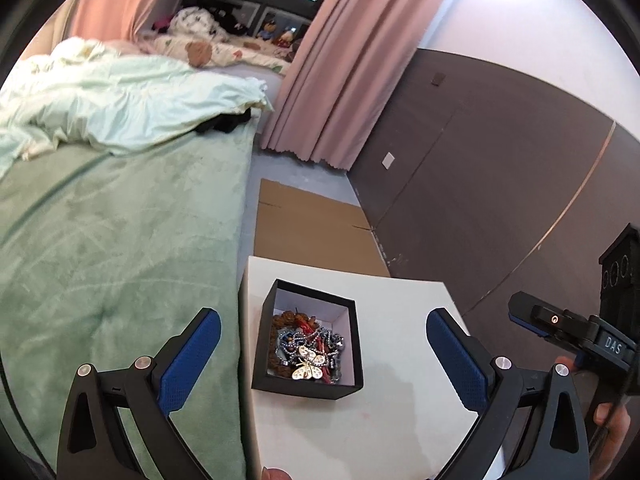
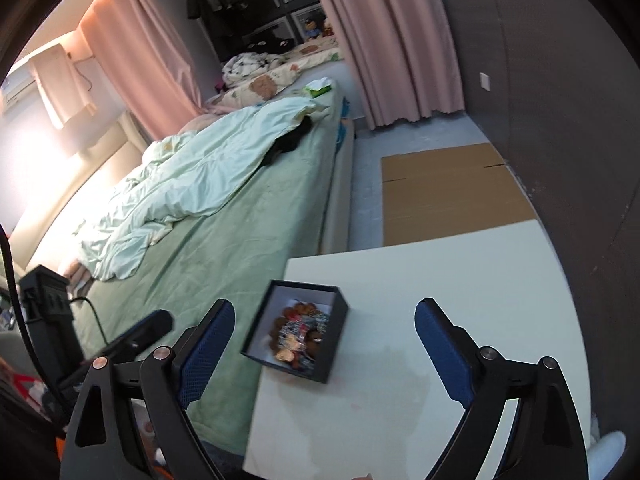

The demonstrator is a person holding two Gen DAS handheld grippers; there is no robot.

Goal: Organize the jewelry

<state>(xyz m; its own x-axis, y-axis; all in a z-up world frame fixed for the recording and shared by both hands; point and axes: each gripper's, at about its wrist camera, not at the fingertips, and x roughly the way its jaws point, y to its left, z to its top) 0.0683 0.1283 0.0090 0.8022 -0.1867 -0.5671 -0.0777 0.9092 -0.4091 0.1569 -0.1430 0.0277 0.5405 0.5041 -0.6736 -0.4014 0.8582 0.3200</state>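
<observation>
A small black box (image 1: 262, 344) with a white inside sits on a white table (image 1: 400, 380). It holds a tangle of jewelry (image 1: 310, 350): bead chains, red and brown pieces and a gold butterfly pendant (image 1: 309, 366). My left gripper (image 1: 320, 344) is open and empty, with its blue fingers wide on either side of the box and above it. In the right wrist view the same box (image 2: 334, 344) and jewelry (image 2: 298, 338) lie between the blue fingers of my right gripper (image 2: 324, 334), which is open and empty. The right gripper also shows at the right edge of the left wrist view (image 1: 560, 324).
A bed with a green blanket (image 1: 112, 264) and a pale crumpled duvet (image 1: 120, 100) runs along the table's left side. Flat cardboard (image 1: 312, 224) lies on the floor beyond the table. A dark wall (image 1: 500, 160) and pink curtains (image 1: 352, 60) stand to the right.
</observation>
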